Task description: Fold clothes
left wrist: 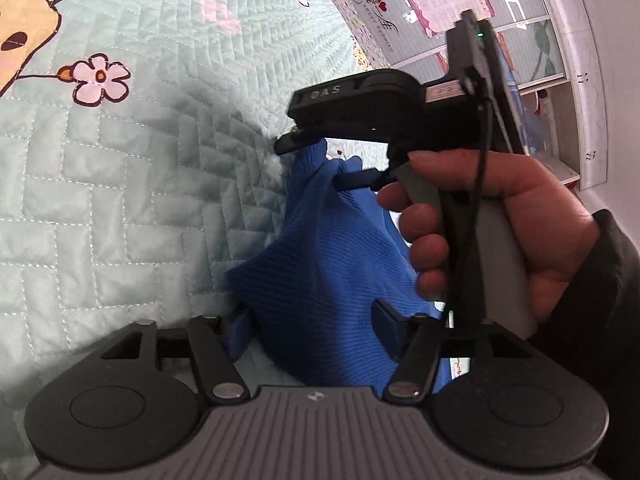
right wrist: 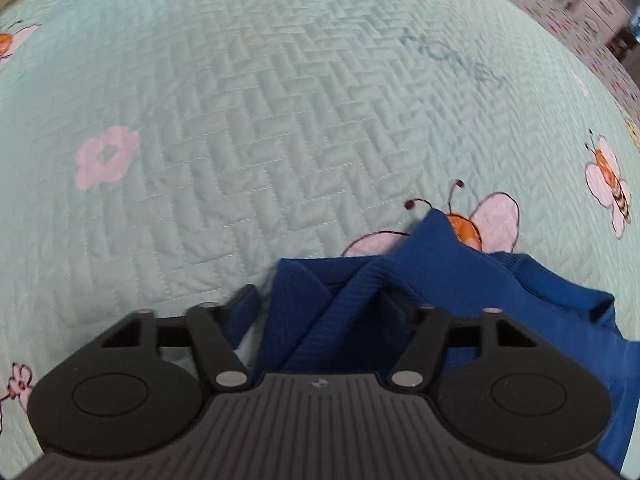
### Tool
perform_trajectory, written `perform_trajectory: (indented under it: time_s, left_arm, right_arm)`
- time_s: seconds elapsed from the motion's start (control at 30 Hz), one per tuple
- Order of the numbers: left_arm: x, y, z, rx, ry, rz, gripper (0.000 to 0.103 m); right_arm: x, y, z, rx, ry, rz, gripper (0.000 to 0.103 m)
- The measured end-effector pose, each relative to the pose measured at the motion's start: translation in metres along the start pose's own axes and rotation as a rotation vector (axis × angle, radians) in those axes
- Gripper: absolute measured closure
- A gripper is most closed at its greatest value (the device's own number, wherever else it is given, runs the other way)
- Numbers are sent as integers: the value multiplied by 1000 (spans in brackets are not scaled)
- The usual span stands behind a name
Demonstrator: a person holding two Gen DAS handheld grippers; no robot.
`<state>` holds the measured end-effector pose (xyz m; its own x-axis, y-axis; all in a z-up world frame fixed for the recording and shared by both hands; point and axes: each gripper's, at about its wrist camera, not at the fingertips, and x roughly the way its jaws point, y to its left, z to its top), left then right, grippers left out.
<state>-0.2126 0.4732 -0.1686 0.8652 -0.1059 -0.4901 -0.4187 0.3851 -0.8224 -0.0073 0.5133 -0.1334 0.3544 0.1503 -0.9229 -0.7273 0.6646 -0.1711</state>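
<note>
A blue knit garment (left wrist: 328, 264) lies bunched on a mint quilted bedspread (left wrist: 140, 180). In the left wrist view my left gripper (left wrist: 310, 328) has a thick fold of it pressed between its pads. Just beyond, my right gripper (left wrist: 316, 164), held by a person's hand (left wrist: 520, 220), points steeply down and pinches the garment's upper corner. In the right wrist view the right gripper (right wrist: 316, 316) is shut on a ribbed fold of the blue garment (right wrist: 440, 280), which trails off to the right over a printed bee. The lower part of the garment is hidden under the gripper bodies.
The bedspread (right wrist: 280, 120), printed with bees and pink flowers, stretches far to the left and ahead. A patterned bed edge (right wrist: 560, 12) runs along the top right. White shelves with pink posters (left wrist: 540, 40) stand beyond the bed.
</note>
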Motion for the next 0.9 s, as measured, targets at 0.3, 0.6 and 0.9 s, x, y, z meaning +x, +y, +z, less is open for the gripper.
perform_trajectory:
  time_s: [0.3, 0.6, 0.9]
  left_arm:
    - [12, -4, 1, 2, 22, -10, 77]
    - [3, -36, -5, 166, -29, 20, 81]
    - [-5, -113, -27, 432, -58, 8, 81]
  right_arm:
    - [-9, -27, -3, 75, -44, 102, 83]
    - [-28, -65, -11, 184, -118, 232, 90]
    - [-93, -156, -35, 365, -270, 397, 91]
